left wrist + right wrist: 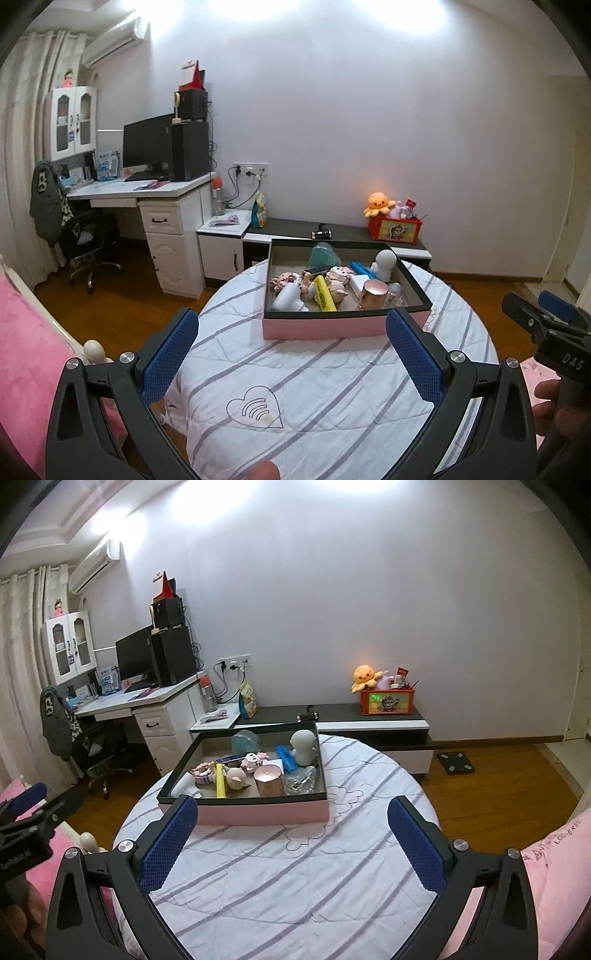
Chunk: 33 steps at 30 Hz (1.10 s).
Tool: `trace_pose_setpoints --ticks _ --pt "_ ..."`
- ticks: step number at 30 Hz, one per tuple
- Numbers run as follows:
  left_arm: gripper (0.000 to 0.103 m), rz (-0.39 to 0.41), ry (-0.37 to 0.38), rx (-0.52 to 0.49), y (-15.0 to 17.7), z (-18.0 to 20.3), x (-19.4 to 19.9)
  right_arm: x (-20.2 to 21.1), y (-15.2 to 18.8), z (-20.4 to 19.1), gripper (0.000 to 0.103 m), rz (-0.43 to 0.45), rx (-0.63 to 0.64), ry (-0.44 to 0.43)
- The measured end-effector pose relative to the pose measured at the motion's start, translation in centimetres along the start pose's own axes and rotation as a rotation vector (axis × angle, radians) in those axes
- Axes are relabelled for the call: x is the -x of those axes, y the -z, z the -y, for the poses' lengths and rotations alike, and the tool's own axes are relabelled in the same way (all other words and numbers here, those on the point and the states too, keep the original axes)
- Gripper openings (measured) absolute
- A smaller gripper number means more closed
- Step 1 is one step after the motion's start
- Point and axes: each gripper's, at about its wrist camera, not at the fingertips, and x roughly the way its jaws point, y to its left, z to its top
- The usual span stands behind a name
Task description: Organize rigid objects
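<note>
Facing a round table draped in a white quilted cover (332,387) with grey stripes, both grippers hover above its near edge with nothing between their fingers. Left gripper (291,354): blue-padded fingers spread wide, empty. Right gripper (291,834): likewise spread wide and empty; it also appears at the right margin of the left wrist view. Task items lie together in a shallow pink-sided box (325,326) with a dark rim, resting on the far half of the table, ahead of both grippers and apart from them. Contents of the box: a rose-gold cylindrical jar (373,293) near the front right; a yellow tube (324,293) lying flat at centre front; a white bottle (286,297) on its side at front left; a white rounded figurine (384,264) standing upright at the back right; a blue bar-shaped item (287,757) beside the figurine; a teal object (324,254) at the back; several small pink and white figures (338,275) clustered mid-box. Background: a low cabinet bearing a red toy crate (395,229) with an orange plush octopus (378,203).
</note>
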Motion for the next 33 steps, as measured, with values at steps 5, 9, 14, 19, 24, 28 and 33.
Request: trace_pose_setpoints --ticks 5,9,14,19,24,28,33 --pt "0.103 0.018 0.001 -0.004 0.1 0.1 1.3 1.0 0.0 -0.6 0.103 0.021 0.014 0.003" --pt "0.103 0.025 -0.003 0.000 0.1 0.2 1.9 1.3 0.0 -1.2 0.103 0.026 0.024 0.001" --pt "0.103 0.027 -0.009 0.004 0.0 0.1 2.2 1.5 0.0 -1.5 0.103 0.032 0.028 0.001" --pt "0.103 0.026 -0.011 0.008 0.0 0.0 2.0 1.6 0.0 -1.5 0.103 0.029 0.029 -0.002" --pt "0.103 0.024 -0.009 0.009 0.0 -0.1 2.0 1.4 -0.1 -1.5 0.103 0.028 0.030 -0.001" --pt "0.103 0.019 -0.009 0.009 0.0 -0.1 1.8 1.4 -0.2 -1.5 0.103 0.026 0.028 0.002" --pt "0.103 0.009 -0.008 0.007 0.0 -0.2 1.3 1.2 -0.4 -1.6 0.103 0.025 0.030 0.003"
